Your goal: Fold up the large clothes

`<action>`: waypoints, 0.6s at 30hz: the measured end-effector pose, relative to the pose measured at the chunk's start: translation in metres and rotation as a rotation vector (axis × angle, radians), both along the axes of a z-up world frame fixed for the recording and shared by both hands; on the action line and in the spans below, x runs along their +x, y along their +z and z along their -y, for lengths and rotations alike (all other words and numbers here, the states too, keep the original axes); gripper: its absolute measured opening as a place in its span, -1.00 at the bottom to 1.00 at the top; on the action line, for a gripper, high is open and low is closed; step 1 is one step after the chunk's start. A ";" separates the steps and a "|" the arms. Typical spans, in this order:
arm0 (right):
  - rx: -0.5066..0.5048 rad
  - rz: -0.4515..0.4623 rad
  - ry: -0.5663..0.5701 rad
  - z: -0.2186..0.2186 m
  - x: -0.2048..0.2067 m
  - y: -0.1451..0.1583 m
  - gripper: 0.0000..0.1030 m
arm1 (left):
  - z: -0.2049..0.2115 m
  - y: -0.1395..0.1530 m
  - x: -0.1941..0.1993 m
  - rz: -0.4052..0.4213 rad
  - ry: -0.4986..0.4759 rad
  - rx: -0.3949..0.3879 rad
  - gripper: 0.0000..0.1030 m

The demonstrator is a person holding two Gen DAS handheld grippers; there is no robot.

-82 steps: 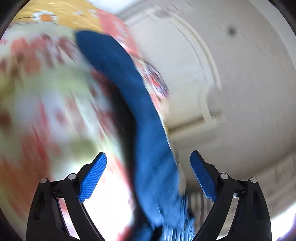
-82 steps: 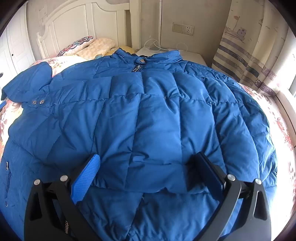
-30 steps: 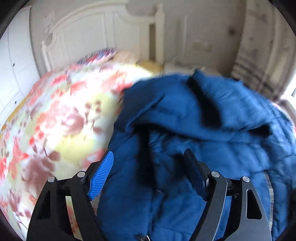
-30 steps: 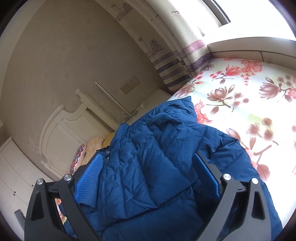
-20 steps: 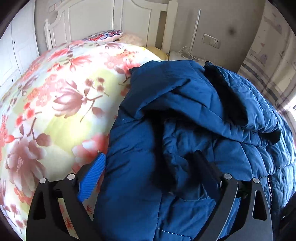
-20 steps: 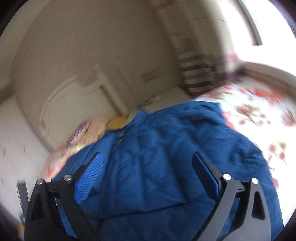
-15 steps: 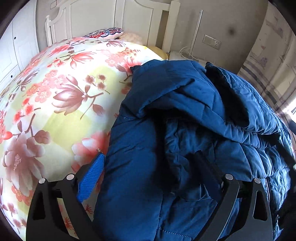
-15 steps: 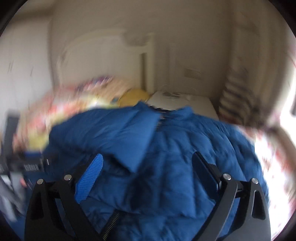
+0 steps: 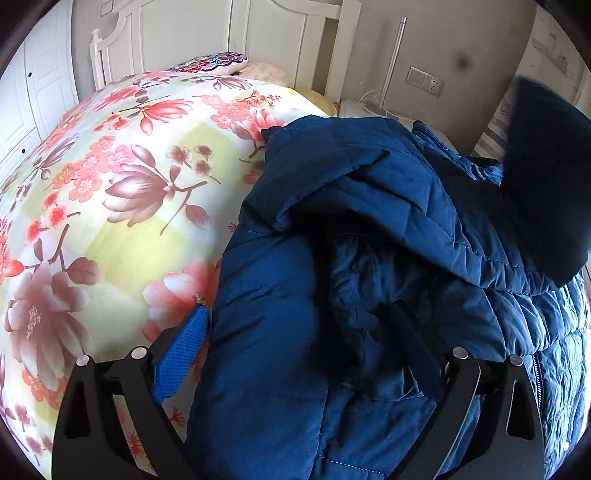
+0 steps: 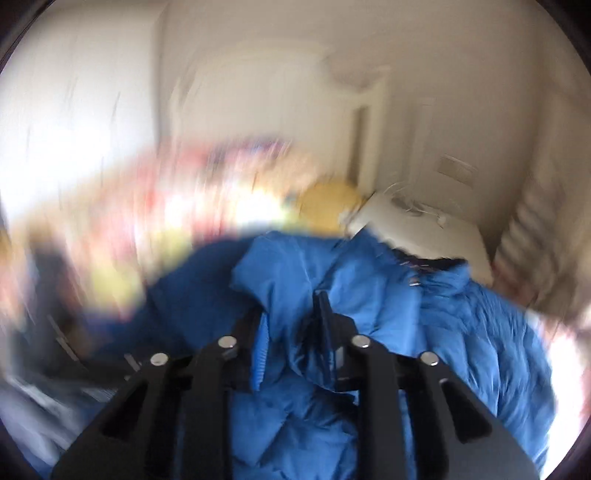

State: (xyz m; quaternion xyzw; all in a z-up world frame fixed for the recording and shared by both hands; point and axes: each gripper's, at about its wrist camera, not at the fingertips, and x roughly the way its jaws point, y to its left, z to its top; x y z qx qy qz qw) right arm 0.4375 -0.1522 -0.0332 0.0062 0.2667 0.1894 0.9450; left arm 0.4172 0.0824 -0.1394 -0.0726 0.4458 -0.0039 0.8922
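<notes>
You are partway through the fold: the blue jacket [image 9: 369, 258] is lying bunched on the right side of the floral bedspread [image 9: 110, 206], one sleeve already thrown across its body. Your right gripper [image 10: 290, 334] is pinching a puffy fold of it. Your left gripper [image 9: 303, 332] is hovering spread wide over the near left edge, holding nothing. Squaring and halving are remaining, I judge.

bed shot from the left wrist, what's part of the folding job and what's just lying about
Part of the job:
blue puffer jacket
left gripper, open over the jacket
right gripper, shut on a jacket fold

Just lying about:
floral quilt
patterned pillow
wall socket
headboard
</notes>
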 end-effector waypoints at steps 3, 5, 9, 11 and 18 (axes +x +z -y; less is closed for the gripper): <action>0.463 -0.020 -0.198 0.113 -0.018 0.003 -0.59 | 0.000 -0.001 0.000 -0.001 0.001 -0.005 0.87; 0.635 -0.081 -0.333 0.173 -0.028 -0.022 -0.28 | 0.000 -0.001 -0.001 -0.001 0.001 -0.008 0.87; 0.726 -0.250 -0.359 0.217 -0.026 -0.078 0.59 | 0.000 -0.001 -0.002 -0.004 0.003 -0.014 0.88; 0.772 -0.261 -0.355 0.225 -0.028 -0.094 0.44 | 0.001 0.000 -0.002 -0.004 0.005 -0.007 0.88; 0.702 -0.278 -0.365 0.216 -0.023 -0.089 -0.52 | 0.002 0.000 -0.002 -0.008 0.008 -0.005 0.90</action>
